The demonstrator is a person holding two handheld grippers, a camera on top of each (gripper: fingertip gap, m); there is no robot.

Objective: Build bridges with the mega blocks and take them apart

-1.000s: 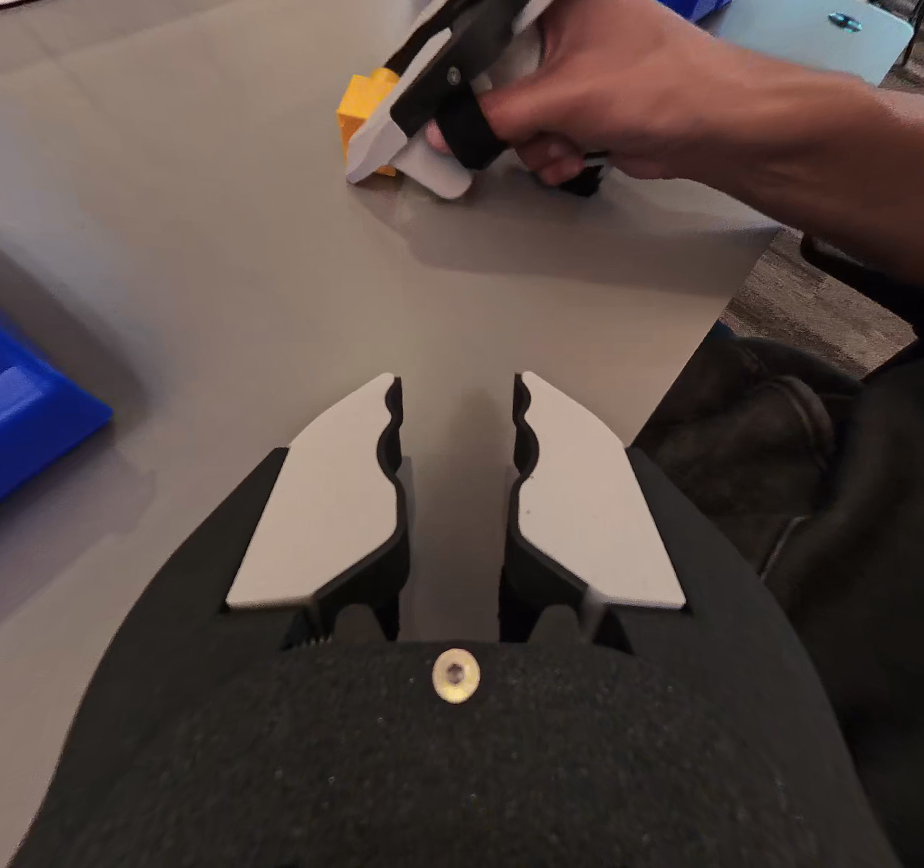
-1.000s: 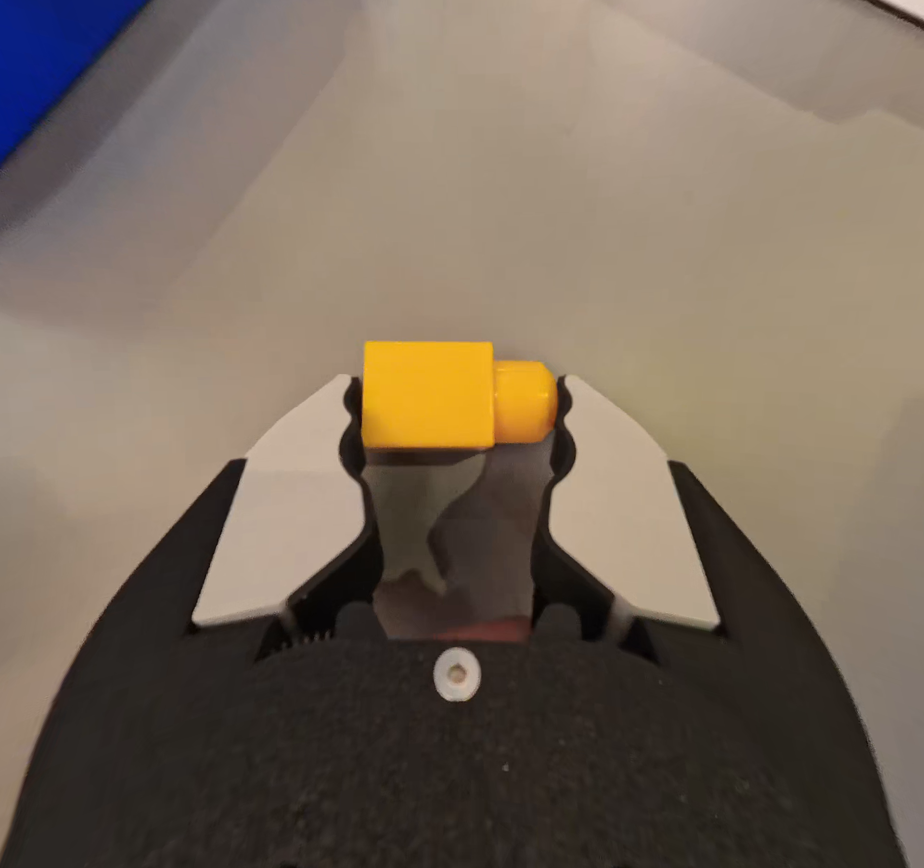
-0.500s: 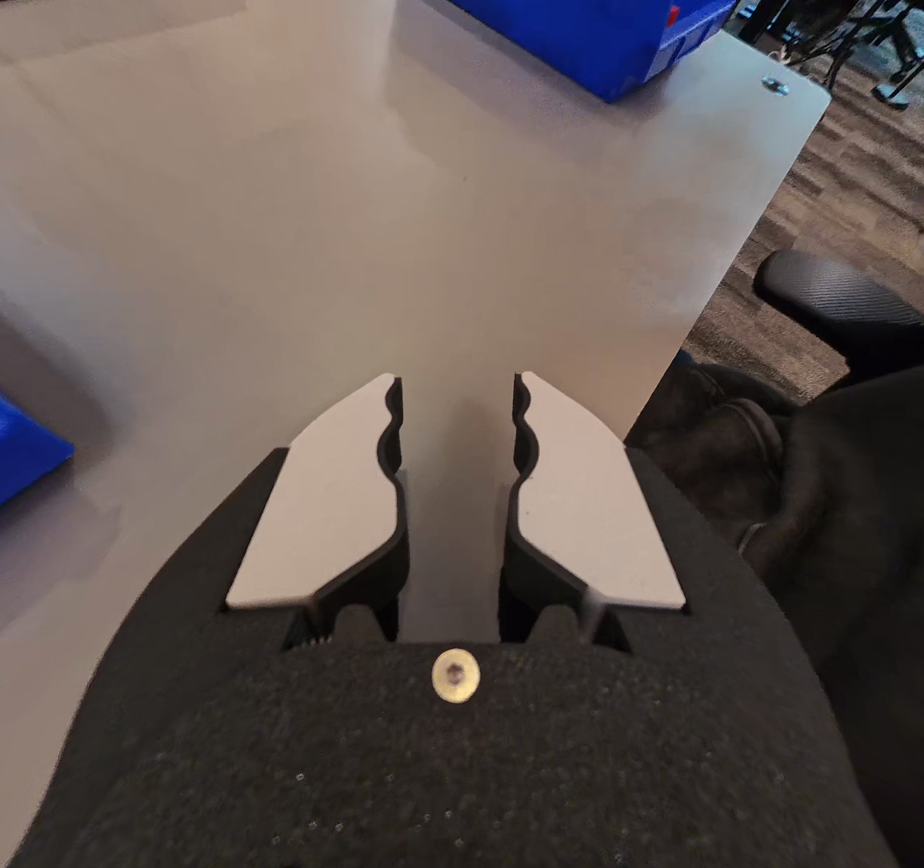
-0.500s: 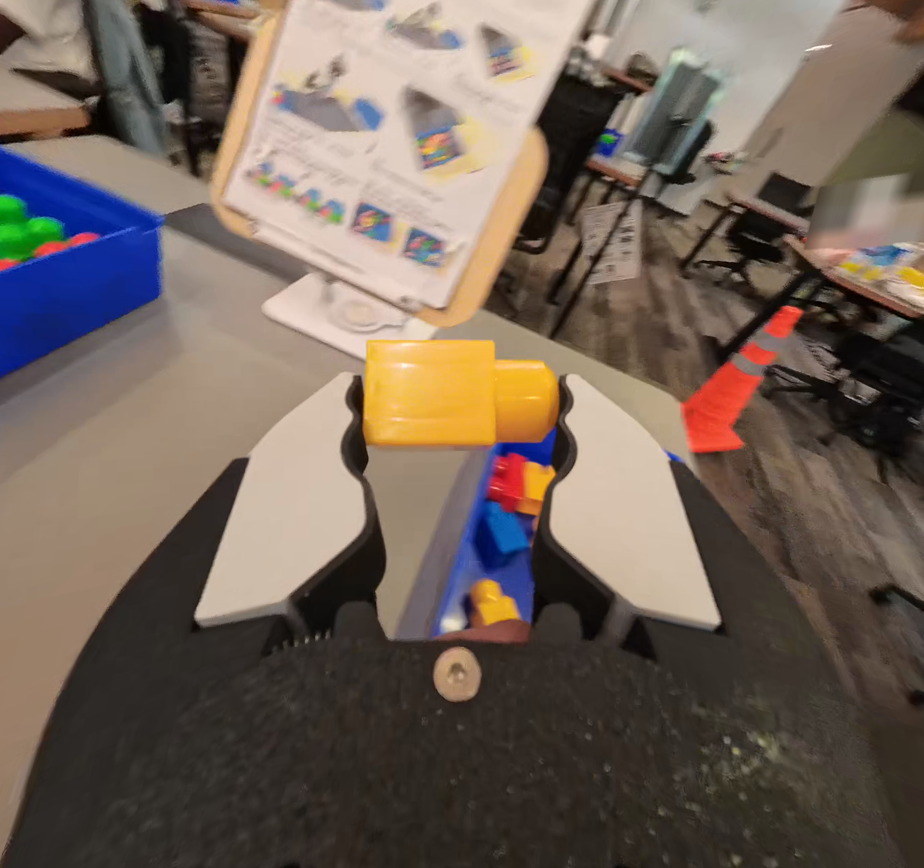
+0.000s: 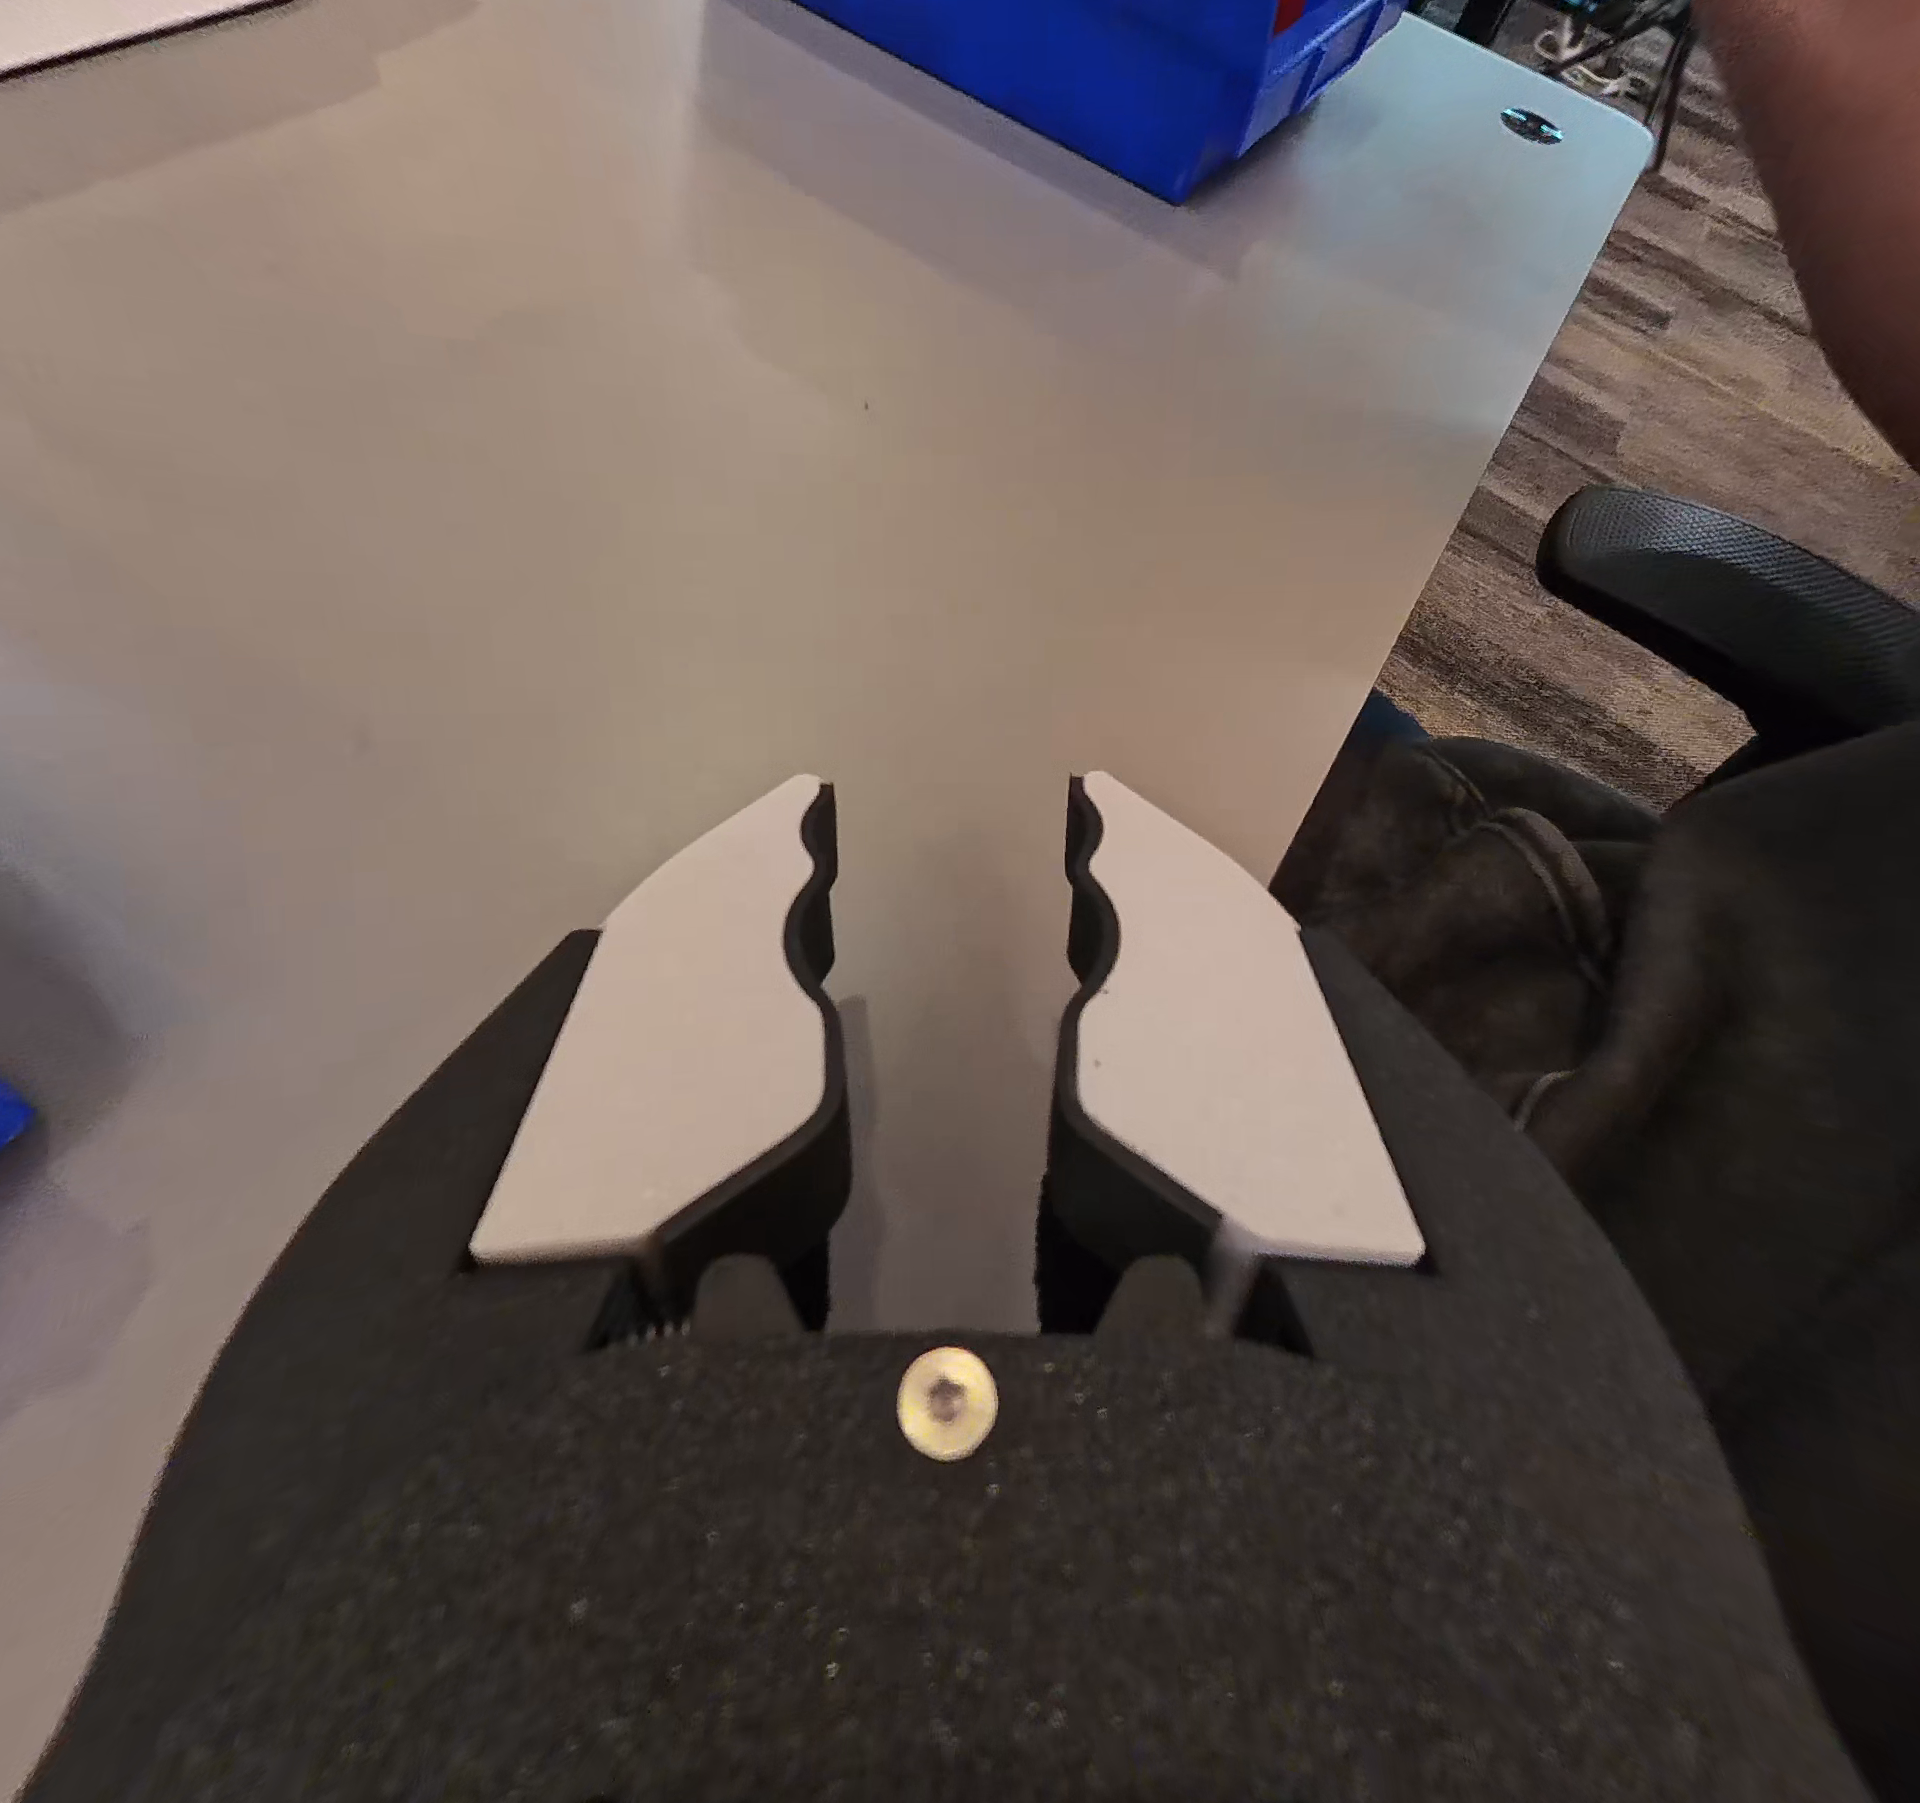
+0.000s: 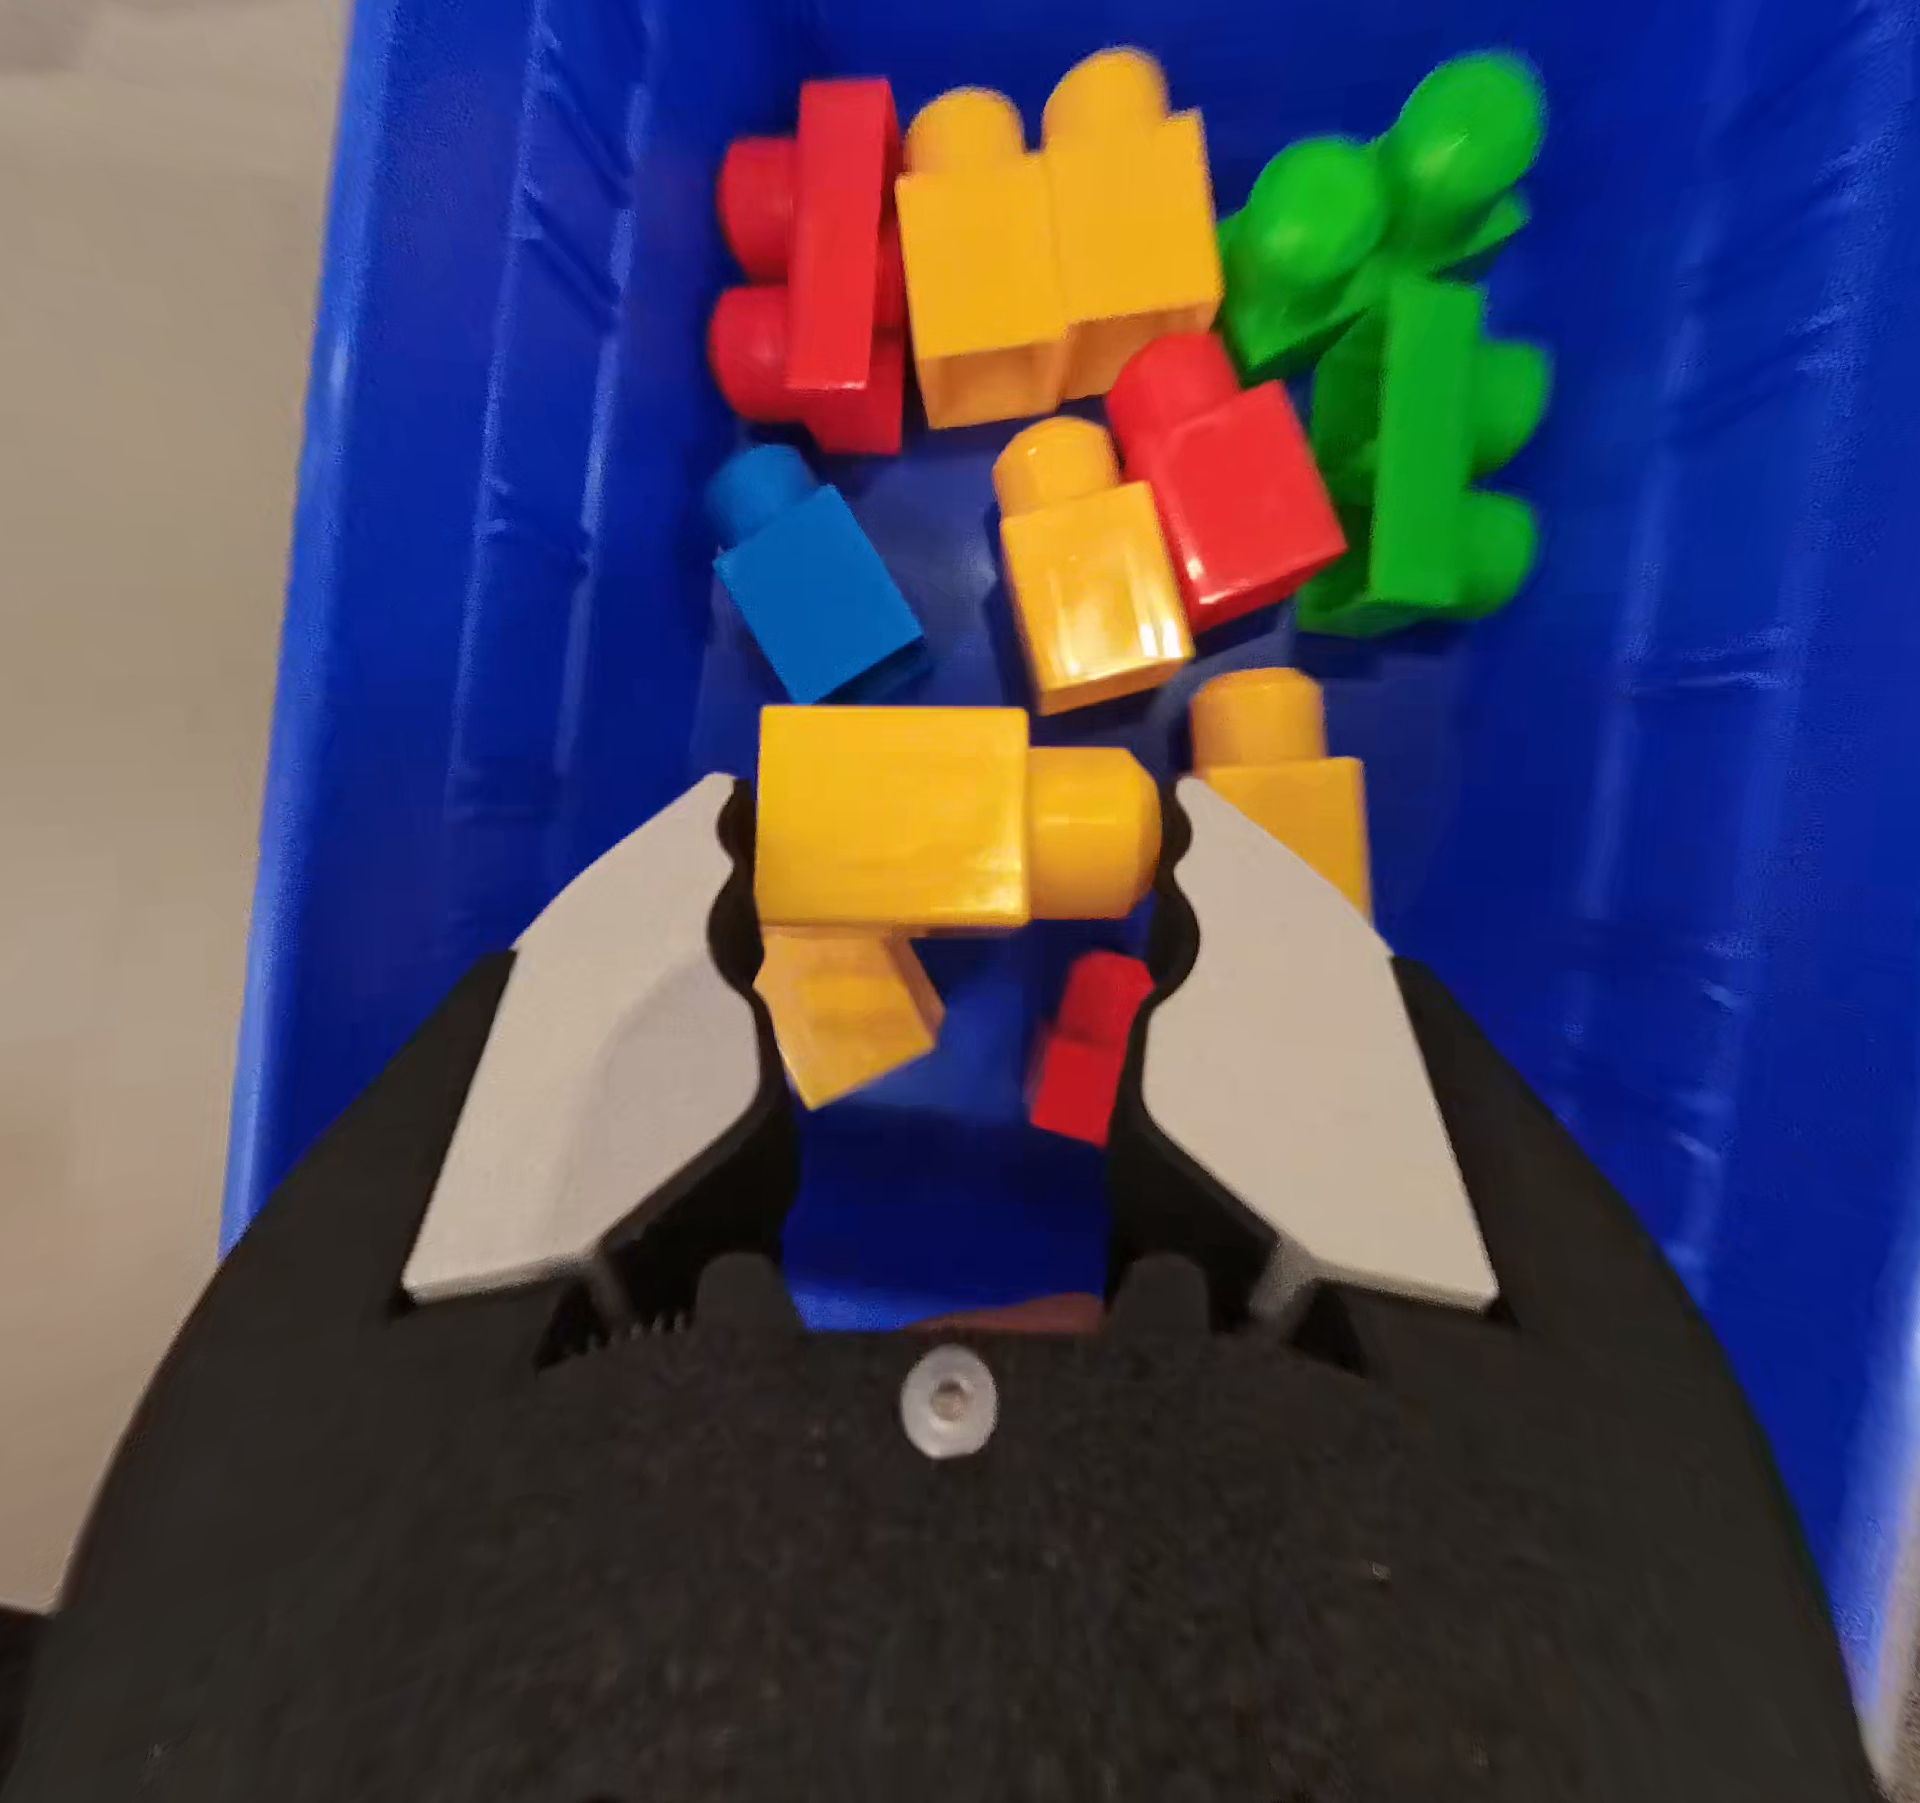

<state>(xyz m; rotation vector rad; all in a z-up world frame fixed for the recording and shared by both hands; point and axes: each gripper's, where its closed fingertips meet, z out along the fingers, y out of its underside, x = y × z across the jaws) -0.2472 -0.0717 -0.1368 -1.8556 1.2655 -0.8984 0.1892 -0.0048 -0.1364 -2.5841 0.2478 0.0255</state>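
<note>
My right claw is clamped on a yellow block, held crosswise between the fingertips at the middle of the frame: its long axis runs left to right, with the single stud pointing right against the right finger. It hangs over the blue bin, which fills most of the view. Loose blocks lie on the bin floor beyond it: a blue single, a yellow double, a red double and green ones toward the upper right (a bit blurred). My left claw is parted and holds nothing, low over the grey bench. The same blue bin sits at the top of that frame.
</note>
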